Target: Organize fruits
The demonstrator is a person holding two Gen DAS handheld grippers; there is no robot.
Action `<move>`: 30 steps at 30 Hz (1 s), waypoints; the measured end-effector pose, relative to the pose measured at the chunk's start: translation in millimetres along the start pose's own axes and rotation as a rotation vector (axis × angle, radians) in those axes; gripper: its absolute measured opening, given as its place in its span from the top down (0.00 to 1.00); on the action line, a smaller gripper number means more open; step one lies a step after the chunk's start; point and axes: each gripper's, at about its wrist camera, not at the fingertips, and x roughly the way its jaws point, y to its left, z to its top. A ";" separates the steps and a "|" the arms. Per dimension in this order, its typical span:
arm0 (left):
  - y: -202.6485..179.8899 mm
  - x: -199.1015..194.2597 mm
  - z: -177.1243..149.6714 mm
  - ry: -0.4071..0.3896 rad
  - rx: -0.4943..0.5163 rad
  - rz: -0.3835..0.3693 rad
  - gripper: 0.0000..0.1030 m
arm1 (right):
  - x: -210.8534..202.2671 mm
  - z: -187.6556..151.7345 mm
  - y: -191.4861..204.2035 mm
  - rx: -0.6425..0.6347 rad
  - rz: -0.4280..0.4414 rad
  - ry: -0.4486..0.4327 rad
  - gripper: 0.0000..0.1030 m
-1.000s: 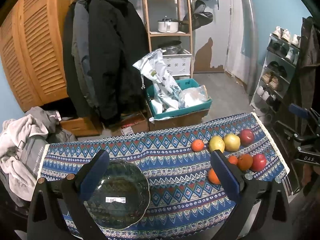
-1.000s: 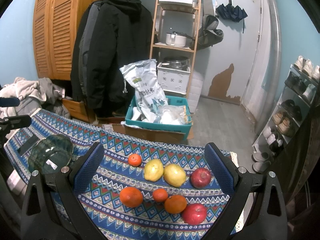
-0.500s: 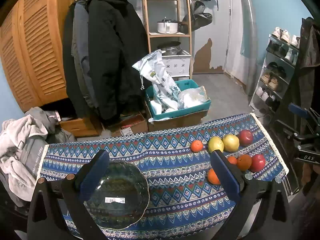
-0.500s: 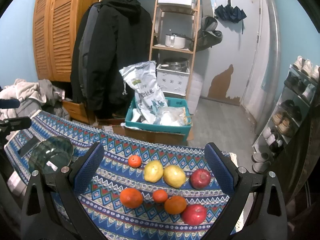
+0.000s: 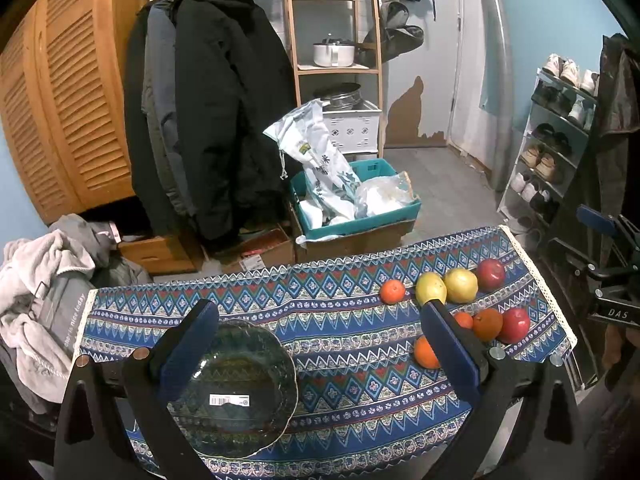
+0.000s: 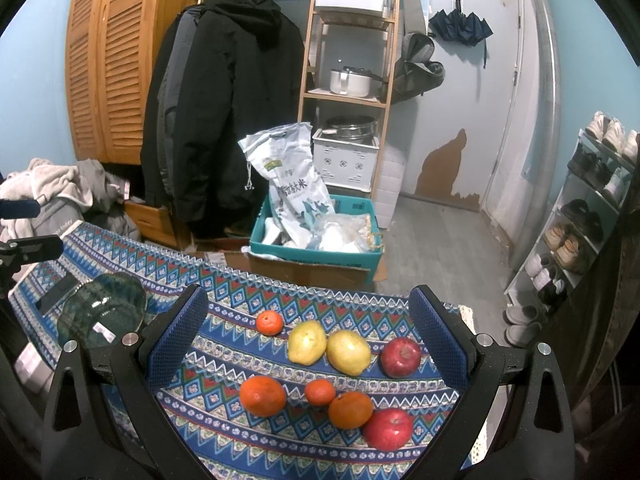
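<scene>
The left gripper [image 5: 320, 334] hangs spread wide, holding nothing, above the blue patterned tablecloth [image 5: 344, 384]; the dark green scalloped glass bowl [image 5: 240, 390] lies just under its left finger. The right gripper [image 6: 308, 322] is likewise spread and empty. Between and below its fingers sit two yellow pears [image 6: 328, 346], two red apples [image 6: 388, 428], a large orange [image 6: 262, 395] and smaller tangerines [image 6: 320, 392].
</scene>
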 end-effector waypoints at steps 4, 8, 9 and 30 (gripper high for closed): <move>-0.2 0.1 -0.3 0.001 -0.001 0.000 0.01 | -0.2 -0.4 0.1 0.000 0.001 -0.001 0.05; -0.3 -0.3 -0.3 0.001 0.000 0.000 0.01 | -0.9 -1.3 1.6 -0.002 0.000 0.000 0.05; -0.1 0.0 -0.1 0.002 0.000 -0.001 0.01 | -1.0 -1.4 2.1 -0.001 0.000 0.000 0.05; -0.5 -1.1 -0.5 0.003 0.002 0.000 0.01 | -0.5 4.7 -4.7 0.005 -0.003 0.003 0.05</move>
